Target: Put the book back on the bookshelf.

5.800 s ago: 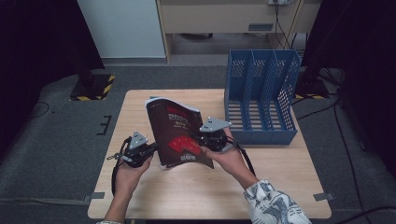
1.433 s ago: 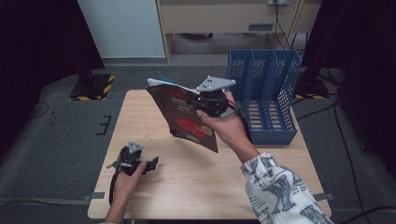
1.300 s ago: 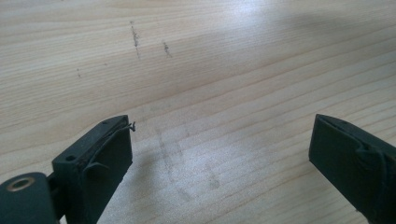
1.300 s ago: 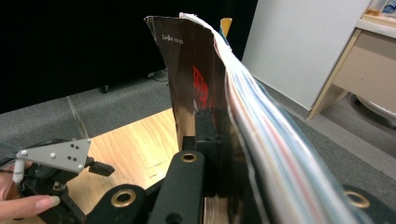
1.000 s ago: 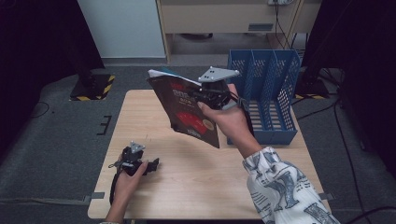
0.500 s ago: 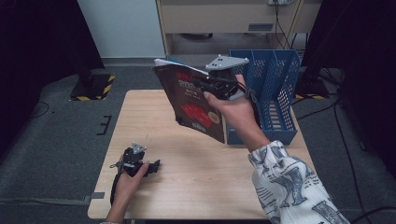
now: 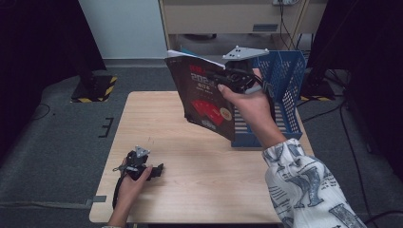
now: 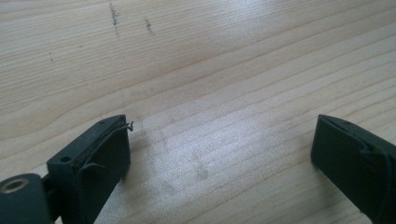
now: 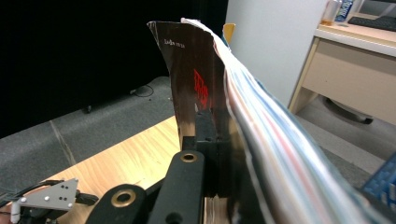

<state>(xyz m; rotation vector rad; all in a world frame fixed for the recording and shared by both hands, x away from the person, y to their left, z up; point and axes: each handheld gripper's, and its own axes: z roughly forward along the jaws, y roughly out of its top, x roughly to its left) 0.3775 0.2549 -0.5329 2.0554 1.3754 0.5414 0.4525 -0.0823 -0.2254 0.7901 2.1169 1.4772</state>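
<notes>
The wooden table (image 7: 199,190) is the biggest thing. At its far right stands a blue file rack (image 7: 285,80) with slots. Just left of the rack, a dark book (image 7: 202,102) with red marks hangs in the air above the table, tilted. The right gripper (image 7: 228,80) pinches the book at its top right edge. The left gripper (image 7: 152,171) rests on the near left part of the table, jaws spread wide with only bare wood between them.

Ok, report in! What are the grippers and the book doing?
Right hand-held gripper shut on book, lifted beside blue file rack. Left hand-held gripper open, low over table. Nothing blocking the rack.
</notes>
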